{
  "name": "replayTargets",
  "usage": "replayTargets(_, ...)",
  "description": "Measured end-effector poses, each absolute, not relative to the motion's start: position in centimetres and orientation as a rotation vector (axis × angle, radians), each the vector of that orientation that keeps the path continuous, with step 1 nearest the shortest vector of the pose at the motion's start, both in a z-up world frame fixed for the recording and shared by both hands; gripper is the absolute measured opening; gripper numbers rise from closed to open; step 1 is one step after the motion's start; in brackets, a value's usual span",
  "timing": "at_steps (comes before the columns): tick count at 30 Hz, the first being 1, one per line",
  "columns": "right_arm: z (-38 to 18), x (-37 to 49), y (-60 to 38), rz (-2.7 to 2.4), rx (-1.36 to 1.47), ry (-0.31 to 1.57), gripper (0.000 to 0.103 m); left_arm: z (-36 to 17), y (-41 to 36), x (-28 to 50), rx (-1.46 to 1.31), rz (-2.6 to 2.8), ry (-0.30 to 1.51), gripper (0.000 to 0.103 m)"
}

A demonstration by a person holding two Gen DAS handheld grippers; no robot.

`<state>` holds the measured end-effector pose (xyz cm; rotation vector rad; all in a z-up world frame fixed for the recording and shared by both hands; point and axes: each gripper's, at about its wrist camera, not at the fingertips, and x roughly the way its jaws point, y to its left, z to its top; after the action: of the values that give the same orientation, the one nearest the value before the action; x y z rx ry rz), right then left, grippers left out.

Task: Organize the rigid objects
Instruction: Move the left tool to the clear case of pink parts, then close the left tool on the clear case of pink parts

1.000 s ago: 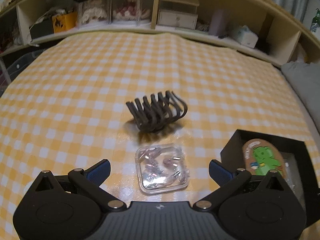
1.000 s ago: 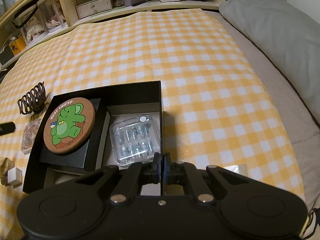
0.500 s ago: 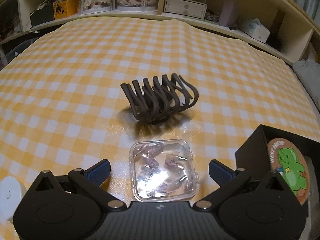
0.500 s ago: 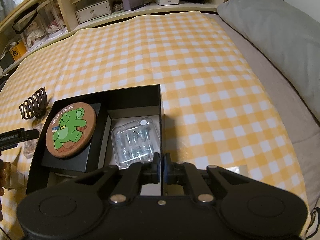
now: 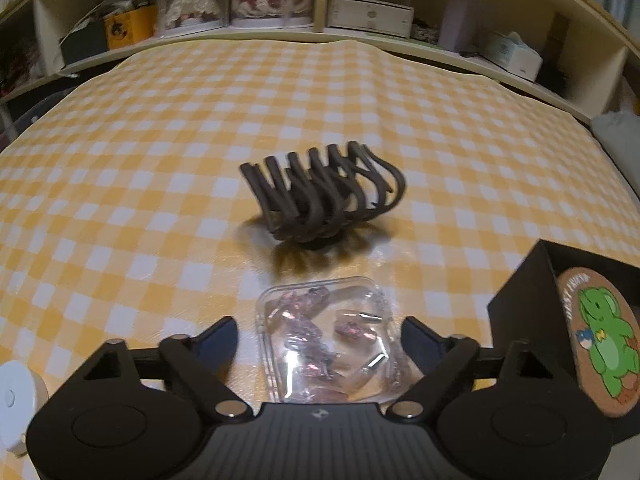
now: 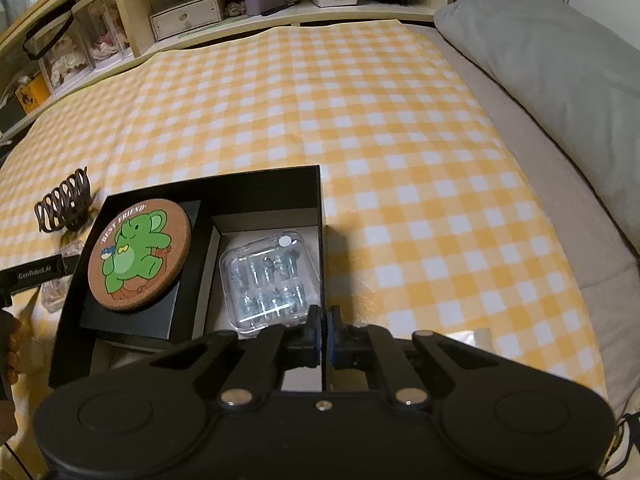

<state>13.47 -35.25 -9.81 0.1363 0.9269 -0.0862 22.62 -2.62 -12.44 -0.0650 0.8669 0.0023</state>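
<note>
My left gripper (image 5: 320, 330) is open, its fingers on either side of a small clear case of pink pieces (image 5: 326, 336) lying on the checked cloth. A dark brown claw hair clip (image 5: 320, 196) lies just beyond it. My right gripper (image 6: 323, 326) is shut on the right wall of the black box (image 6: 320, 200). The box holds a cork coaster with a green elephant (image 6: 138, 254) and a clear case of small parts (image 6: 266, 280). The left gripper (image 6: 32, 276) shows at the left edge of the right wrist view.
A white round object (image 5: 12, 400) sits at the left gripper's lower left. Shelves with boxes and dolls (image 5: 256, 4) run along the far edge. A grey pillow (image 6: 552, 64) lies right of the yellow checked cloth (image 6: 360, 100). The black box (image 5: 524, 292) stands right of the left gripper.
My left gripper has moved forward and lower, so the clear case now lies between its open fingers. The right gripper stays shut on the box wall.
</note>
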Motion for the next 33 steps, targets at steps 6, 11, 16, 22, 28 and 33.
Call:
replayTargets(6,-10.0,13.5,-35.3,-0.086,0.137,0.932,0.004,-12.2,-2.5,22.6,-0.067,-0.031,0.884,0.077)
replayTargets(11,-10.0,13.6,-35.3,-0.085,0.138,0.932,0.004,-11.8,-2.7,22.8,0.081,-0.162,0.931,0.077)
replayTargets(16,-10.0,13.5,-35.3,-0.085,0.135,0.932,0.004,-11.6,-2.2,22.3,0.149,-0.225,0.961,0.079)
replayTargets(22,-10.2,13.6,-35.2,-0.084,0.129,0.932,0.004,-11.7,-2.8,22.1,0.109,-0.102,0.997,0.088)
replayTargets(28,-10.2,13.6,-35.1,-0.083,0.131,0.932,0.004,-12.5,-2.6,22.2,0.066,-0.027,0.992,0.088)
replayTargets(33,-10.3,13.5,-35.1,-0.083,0.129,0.932,0.004,-12.3,-1.7,22.6,0.023,0.026,0.987,0.078)
